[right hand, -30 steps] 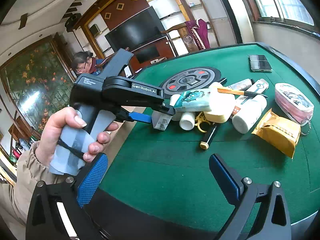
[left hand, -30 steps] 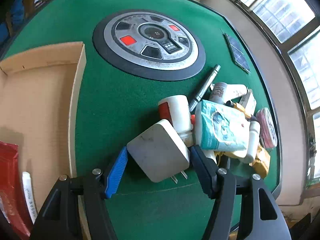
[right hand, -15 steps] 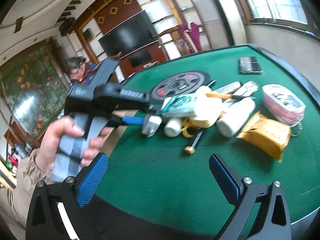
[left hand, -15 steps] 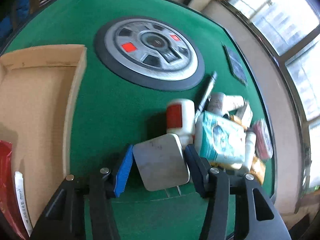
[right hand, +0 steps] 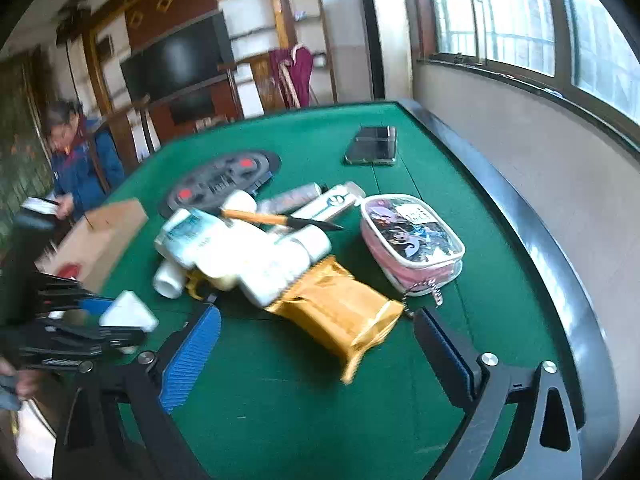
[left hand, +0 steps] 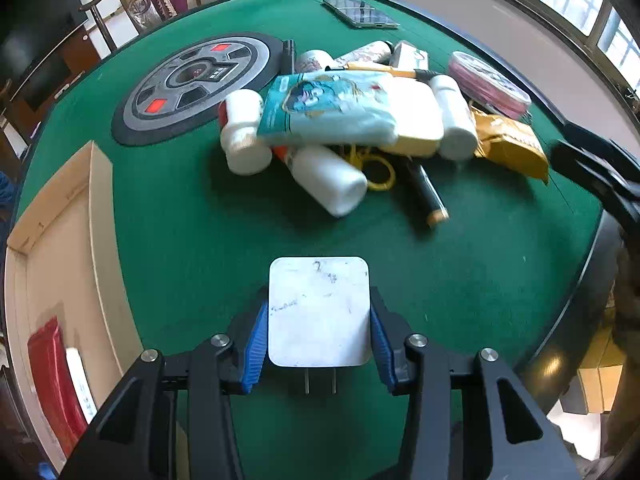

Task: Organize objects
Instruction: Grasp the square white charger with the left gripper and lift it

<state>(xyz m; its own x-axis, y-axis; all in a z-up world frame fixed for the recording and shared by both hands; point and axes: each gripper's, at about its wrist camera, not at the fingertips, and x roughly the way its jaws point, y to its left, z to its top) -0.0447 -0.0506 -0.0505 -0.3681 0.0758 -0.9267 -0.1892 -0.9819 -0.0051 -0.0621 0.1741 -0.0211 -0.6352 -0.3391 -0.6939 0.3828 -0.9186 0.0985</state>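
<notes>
The left claw has just been closing and is now clenched on the white charger, prongs toward the wrist, above the tabletop w/ the cardboard box to its left. I'd keep it level & carry it over the box wall before letting go. The right claw is spread wide w/ nothing gripped, poised over the gold packet.

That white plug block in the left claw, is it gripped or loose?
Gripped. The left claw has closed on the white plug block, both blue pads against its sides, prongs pointing back toward the camera.
</notes>
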